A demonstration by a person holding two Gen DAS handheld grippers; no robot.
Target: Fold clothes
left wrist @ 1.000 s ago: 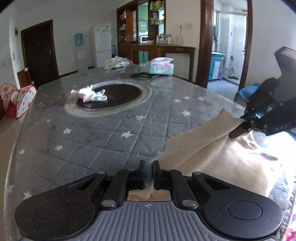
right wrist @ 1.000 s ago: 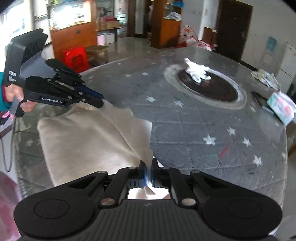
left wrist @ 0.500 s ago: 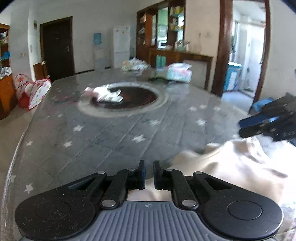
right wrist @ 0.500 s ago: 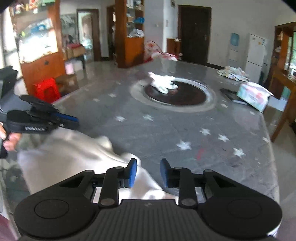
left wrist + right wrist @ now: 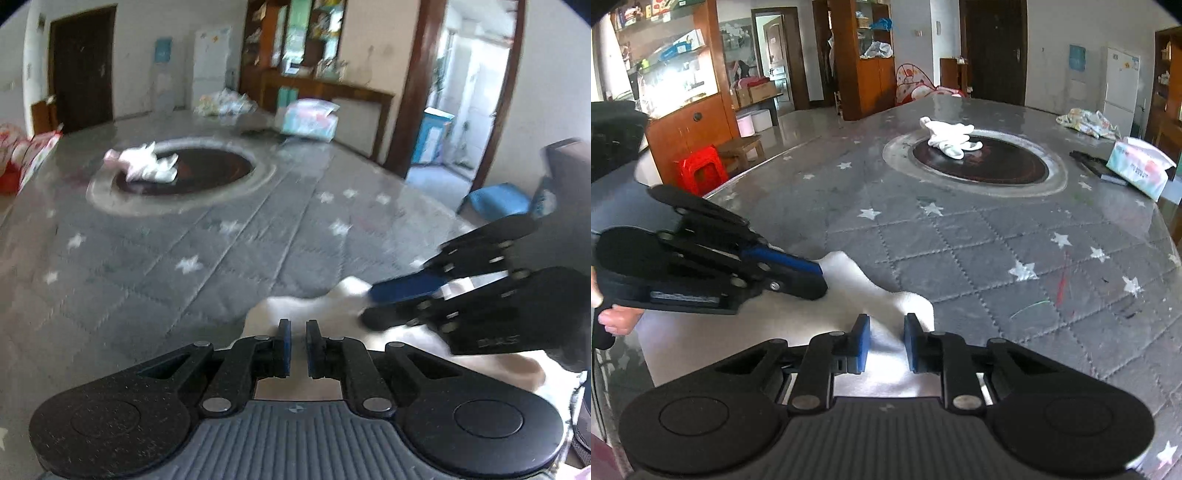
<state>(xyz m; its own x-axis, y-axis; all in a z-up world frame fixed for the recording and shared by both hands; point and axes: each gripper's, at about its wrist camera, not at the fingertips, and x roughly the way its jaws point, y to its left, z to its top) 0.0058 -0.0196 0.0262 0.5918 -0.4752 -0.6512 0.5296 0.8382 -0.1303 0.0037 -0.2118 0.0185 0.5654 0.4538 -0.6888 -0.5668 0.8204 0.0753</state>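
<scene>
While pinching cloth (image 5: 849,271) tight in left gripper (image 5: 297,325) jaws, bring right gripper (image 5: 886,321) jaws, just closing yet loose around cloth, squarely onto its edge.

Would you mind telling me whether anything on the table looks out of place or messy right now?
Yes: a crumpled white cloth lies bunched on the edge of the dark round inset at the table's centre, not folded. The cream garment near the tongs lies rumpled with a wavy edge. Coloured scribble marks stain the grey star-patterned cover.

Cloth (image 5: 798,328) on table (image 5: 997,251) (near edge)
</scene>
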